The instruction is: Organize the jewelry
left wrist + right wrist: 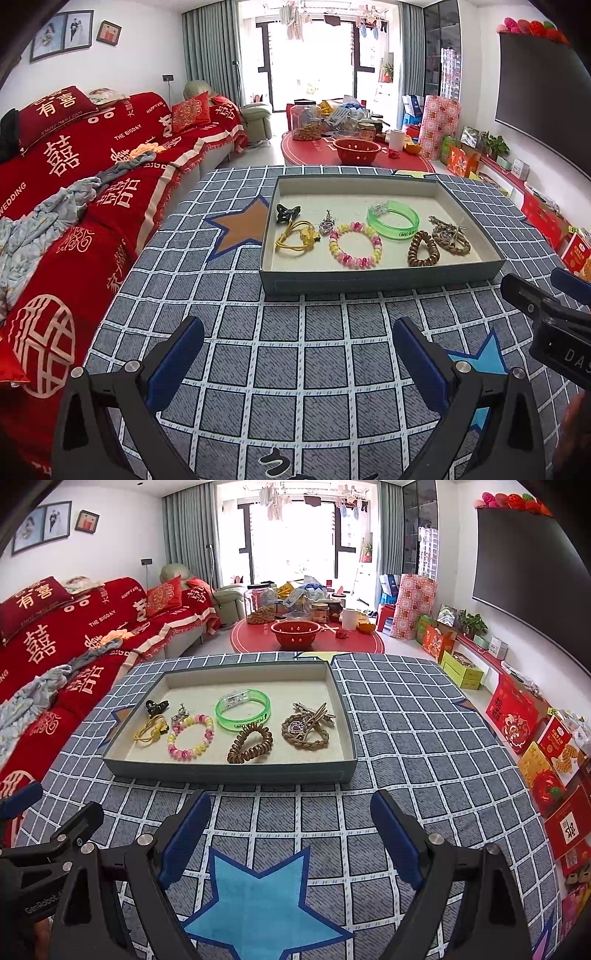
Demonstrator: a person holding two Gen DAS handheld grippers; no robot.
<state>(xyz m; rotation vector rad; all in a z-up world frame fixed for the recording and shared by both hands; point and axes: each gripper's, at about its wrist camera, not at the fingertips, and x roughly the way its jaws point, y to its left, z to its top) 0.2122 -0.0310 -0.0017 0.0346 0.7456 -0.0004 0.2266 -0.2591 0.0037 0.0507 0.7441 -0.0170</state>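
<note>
Your left tool (297, 354) and right tool (290, 829) hover wide open, empty, over the checked tabletop (406, 738). Beyond them the tray (229, 771) lies crosswise, holding jewelry: green bangle (242, 713) flat.

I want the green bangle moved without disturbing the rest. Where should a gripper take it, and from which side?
Probably pinch the green bangle's band at its far rim, near the clear clasp, coming straight down from above. It lies flat in the tray, so only its thin wall offers a grip, and the brown coil hair tie crowds its near edge.
</note>
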